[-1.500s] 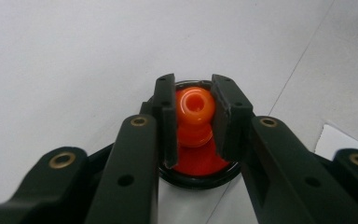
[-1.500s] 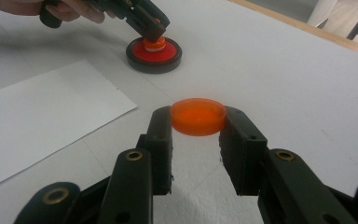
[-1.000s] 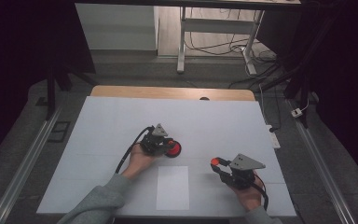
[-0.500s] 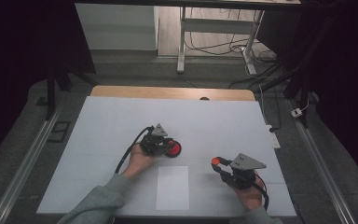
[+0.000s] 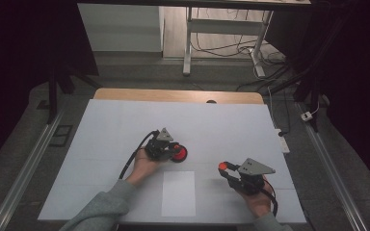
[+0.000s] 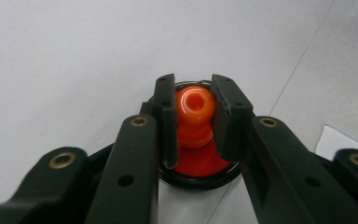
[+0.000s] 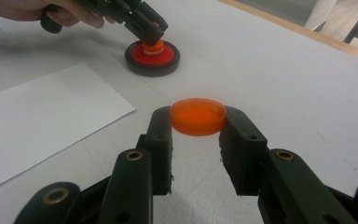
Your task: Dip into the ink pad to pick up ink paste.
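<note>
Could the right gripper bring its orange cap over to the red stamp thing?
Probably yes. The right gripper is shut on the orange cap, and bare table lies before the red stamp. But the left gripper grips its knob, crowding the top.

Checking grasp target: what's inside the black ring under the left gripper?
Inside the black ring, a red disc with an orange knob rising from it. The left gripper clamps that knob; its jaws cover the knob's sides and most of the disc.

High view is looking down from above; both gripper views are sitting close behind jaws, sharing the red disc (image 7: 152, 57).
</note>
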The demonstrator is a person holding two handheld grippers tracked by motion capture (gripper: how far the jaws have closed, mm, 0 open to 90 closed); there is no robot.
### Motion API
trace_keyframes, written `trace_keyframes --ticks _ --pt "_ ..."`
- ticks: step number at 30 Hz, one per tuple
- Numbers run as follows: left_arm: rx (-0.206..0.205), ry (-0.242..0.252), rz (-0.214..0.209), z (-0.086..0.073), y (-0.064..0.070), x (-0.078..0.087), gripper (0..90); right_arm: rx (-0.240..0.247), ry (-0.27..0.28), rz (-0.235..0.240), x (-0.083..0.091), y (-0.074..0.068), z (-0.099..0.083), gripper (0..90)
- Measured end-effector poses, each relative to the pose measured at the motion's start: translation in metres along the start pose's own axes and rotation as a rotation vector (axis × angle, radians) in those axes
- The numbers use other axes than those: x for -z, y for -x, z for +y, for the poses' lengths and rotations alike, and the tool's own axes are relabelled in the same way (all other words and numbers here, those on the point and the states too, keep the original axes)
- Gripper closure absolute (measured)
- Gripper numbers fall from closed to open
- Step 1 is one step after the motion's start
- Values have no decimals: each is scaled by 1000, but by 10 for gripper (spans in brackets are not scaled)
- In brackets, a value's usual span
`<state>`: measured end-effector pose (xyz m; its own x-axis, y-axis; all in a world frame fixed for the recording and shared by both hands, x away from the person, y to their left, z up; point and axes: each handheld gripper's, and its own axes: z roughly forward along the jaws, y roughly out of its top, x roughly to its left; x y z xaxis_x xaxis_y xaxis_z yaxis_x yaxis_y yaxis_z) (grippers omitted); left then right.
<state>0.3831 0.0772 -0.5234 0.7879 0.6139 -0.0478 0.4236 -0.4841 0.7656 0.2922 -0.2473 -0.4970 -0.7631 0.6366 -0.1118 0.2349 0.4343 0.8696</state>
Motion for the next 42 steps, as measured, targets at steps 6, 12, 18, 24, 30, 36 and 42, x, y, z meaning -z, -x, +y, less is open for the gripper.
trace_keyframes --ticks 6,12,18,24,30,36,42 --pt "16 10 -15 0 -3 2 722 -3 5 1 0 1 0 644" --pt "40 70 -33 4 -4 12 721 -2 0 2 0 1 -1 644" --pt "67 102 -53 7 -7 21 721 0 1 1 0 1 0 644" --pt "74 118 -60 9 -9 30 721 1 1 2 0 2 0 644" --pt "78 135 -70 11 -9 39 721 2 1 1 0 2 0 644" --pt "75 145 -80 12 -7 48 721 2 2 4 -1 2 0 644" --pt "68 156 -94 15 -3 60 721 -1 8 9 -2 2 0 644"
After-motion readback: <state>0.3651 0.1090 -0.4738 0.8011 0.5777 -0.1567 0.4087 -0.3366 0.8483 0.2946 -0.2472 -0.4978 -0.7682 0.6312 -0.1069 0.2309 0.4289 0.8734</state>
